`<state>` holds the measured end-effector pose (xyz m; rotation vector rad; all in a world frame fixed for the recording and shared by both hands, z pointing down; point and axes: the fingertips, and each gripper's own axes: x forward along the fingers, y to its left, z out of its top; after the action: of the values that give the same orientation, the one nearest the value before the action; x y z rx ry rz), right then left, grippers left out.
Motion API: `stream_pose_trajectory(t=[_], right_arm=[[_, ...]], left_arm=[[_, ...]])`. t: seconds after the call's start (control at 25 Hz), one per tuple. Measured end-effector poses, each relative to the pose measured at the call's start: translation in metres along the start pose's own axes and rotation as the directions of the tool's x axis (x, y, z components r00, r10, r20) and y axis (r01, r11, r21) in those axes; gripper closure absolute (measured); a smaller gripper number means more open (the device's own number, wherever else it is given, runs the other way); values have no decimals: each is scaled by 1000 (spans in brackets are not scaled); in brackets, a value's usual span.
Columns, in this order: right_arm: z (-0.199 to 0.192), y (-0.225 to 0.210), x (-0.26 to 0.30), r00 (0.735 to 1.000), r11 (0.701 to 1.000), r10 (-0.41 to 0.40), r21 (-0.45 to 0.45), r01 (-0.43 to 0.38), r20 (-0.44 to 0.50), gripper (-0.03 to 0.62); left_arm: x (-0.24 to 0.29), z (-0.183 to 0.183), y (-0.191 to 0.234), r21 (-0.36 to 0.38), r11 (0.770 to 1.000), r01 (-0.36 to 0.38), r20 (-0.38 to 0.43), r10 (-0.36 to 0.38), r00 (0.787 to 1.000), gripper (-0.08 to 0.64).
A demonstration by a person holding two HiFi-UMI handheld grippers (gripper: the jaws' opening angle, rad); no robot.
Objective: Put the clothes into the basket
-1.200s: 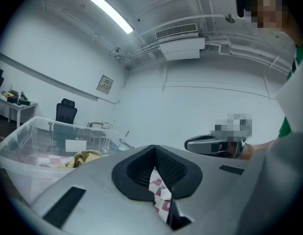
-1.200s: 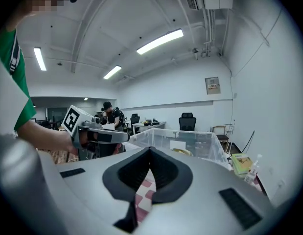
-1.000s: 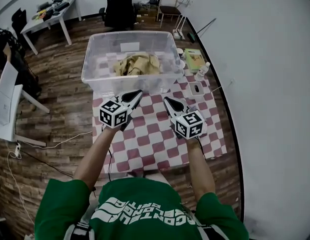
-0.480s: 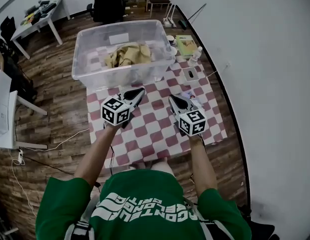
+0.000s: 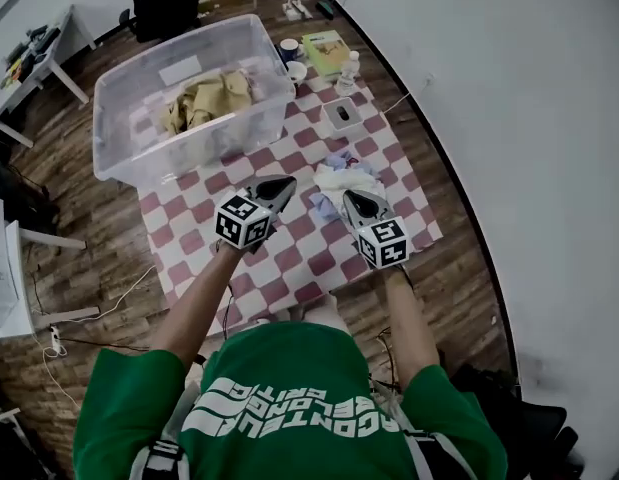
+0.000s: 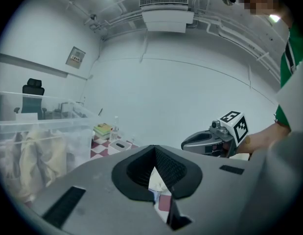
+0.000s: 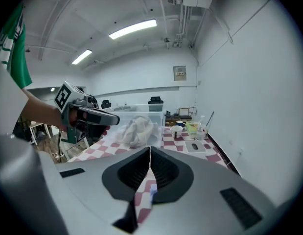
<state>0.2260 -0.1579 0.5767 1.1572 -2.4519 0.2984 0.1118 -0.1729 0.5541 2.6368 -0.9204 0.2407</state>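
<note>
Beneath the basket, a table [image 5: 289, 268] covered in red-and-white checks. Clear-walled basket [image 5: 119, 163] itself at the far left corner, open on top. Inside the basket, tan clothes [image 5: 204, 98] in a heap. Outside the basket, off its near right corner, a crumpled pile of pale clothes [image 5: 341, 176] lying on the checks. Nearer than the basket and clear of it, left gripper [image 5: 286, 183] and right gripper [image 5: 350, 199] side by side, apart. Jaws of both pressed fully together, gripping nothing. Right of the basket, a green book [image 5: 326, 50], small white box [image 5: 341, 114], bottle [image 5: 349, 65] and cup [image 5: 296, 71].
</note>
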Motion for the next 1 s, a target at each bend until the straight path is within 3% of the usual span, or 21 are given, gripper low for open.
stream_pose_trajectory(t=[0.36,0.48,0.56,0.8,1.0], right_arm=[[-75,-91,-7,989,999,-34,34,39,-141,573],[-96,-107,1,982,999,16,51,-7,-187,462],[-108,-115,8,976,998,47,47,-38,-213,434],[-141,-125,32,942,983,144,-69,-172,-305,320],[-172,-134,62,897,952,220,-115,-282,-383,260]], left_arm=[[95,-44,-25,-49,998,46,-125,-52,991,557],[118,-60,-30,-66,997,42,-165,-52,985,555],[131,-72,-30,-81,996,31,-192,-46,980,555],[162,-108,-30,-129,992,-13,-278,-23,960,544],[180,-147,-32,-182,982,-46,-358,-23,934,423]])
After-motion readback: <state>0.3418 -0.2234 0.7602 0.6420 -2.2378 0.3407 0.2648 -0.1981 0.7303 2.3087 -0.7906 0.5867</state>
